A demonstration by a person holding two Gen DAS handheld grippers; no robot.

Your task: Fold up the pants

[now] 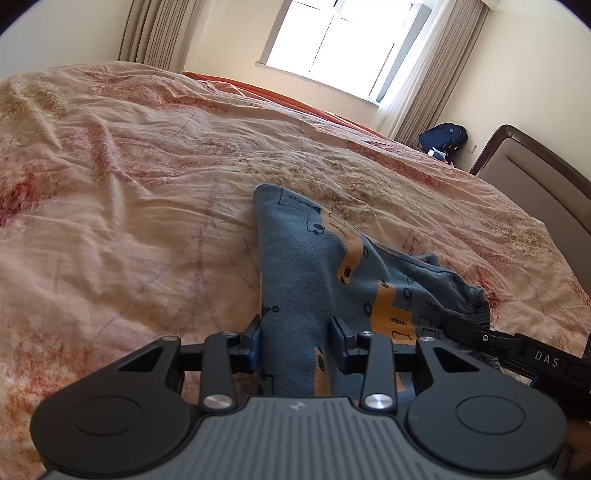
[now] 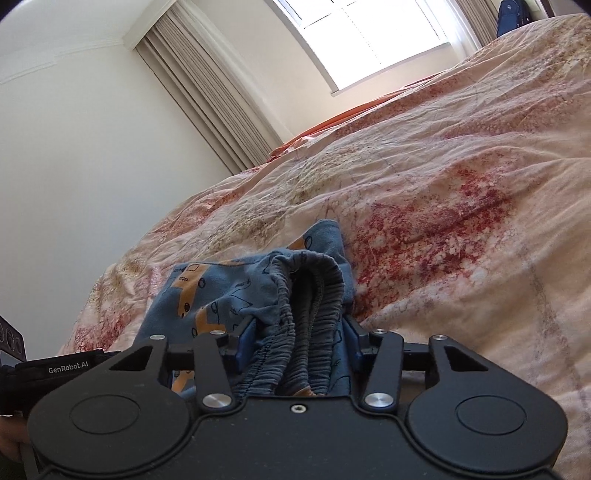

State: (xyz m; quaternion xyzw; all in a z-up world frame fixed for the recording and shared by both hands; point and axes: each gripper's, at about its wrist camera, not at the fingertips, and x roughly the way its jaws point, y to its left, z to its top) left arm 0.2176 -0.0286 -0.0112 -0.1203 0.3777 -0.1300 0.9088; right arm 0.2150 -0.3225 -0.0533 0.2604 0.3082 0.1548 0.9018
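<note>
Pants (image 1: 306, 266), small and blue with orange vehicle prints, lie on a wrinkled pink-and-red floral bedspread (image 1: 129, 177) that covers the bed. Over on the left side, the left gripper (image 1: 297, 332) has one leg of the garment between its blue pads (image 1: 338, 330), which press against the cloth on both sides, so it is clenched on the leg; the leg's cuff end stretches away toward the window (image 1: 343, 33). Further right, the gathered grey elastic waistband (image 2: 310, 291) bunches up between the fingers of the right gripper (image 2: 299, 332), which grasps it from both sides. Beyond, curtains (image 1: 439, 70) flank the window, a dark blue backpack (image 1: 443, 138) sits by the far wall, and a padded headboard (image 1: 535, 184) stands at the right.
</note>
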